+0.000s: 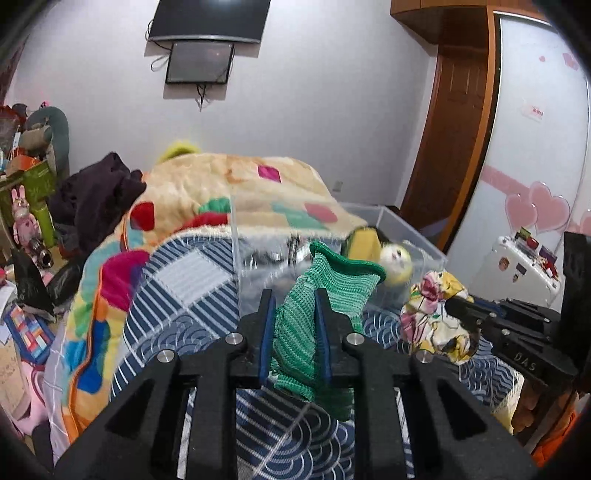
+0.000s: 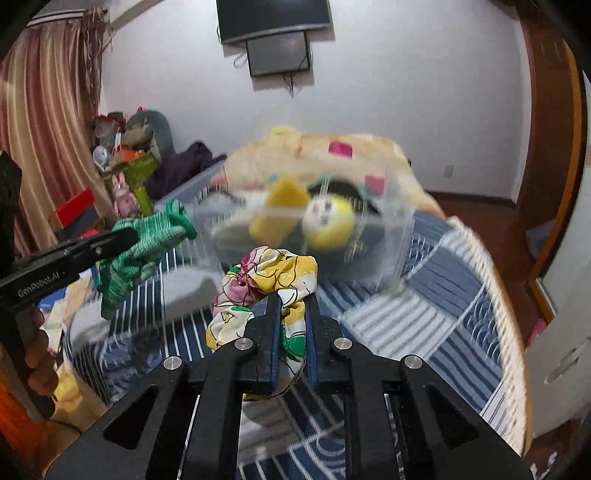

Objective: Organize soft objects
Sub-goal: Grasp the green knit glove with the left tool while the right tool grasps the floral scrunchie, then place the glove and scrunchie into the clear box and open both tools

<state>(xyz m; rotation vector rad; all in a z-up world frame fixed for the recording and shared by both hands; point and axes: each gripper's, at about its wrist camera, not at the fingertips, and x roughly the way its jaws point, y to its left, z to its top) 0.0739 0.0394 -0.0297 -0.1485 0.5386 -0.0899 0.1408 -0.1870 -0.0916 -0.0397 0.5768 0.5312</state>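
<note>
Left gripper is clamped on a green knitted cloth item, which hangs between its blue-padded fingers above the bed. Right gripper is clamped on a bunched floral fabric piece in yellow, pink and white, also held clear of the bed surface. Both items are positioned just in front of a clear plastic storage bin that sits on the bed.

Task progress: the bin already contains a yellow-and-white plush toy with a face and a yellow soft block beside it. By this evidence, part of the sorting appears done. The two gripped items are not yet inside the bin; depositing them appears to be the remaining step. Whether other loose soft items remain cannot be determined.

Surface: the bed is covered by a blue-and-white striped patchwork quilt. A fleece blanket with coloured squares is heaped behind the bin, with a dark garment beside it.

Room: a wall-mounted dark screen, a brown wooden door frame, striped curtains, and cluttered shelving on the left.
</note>
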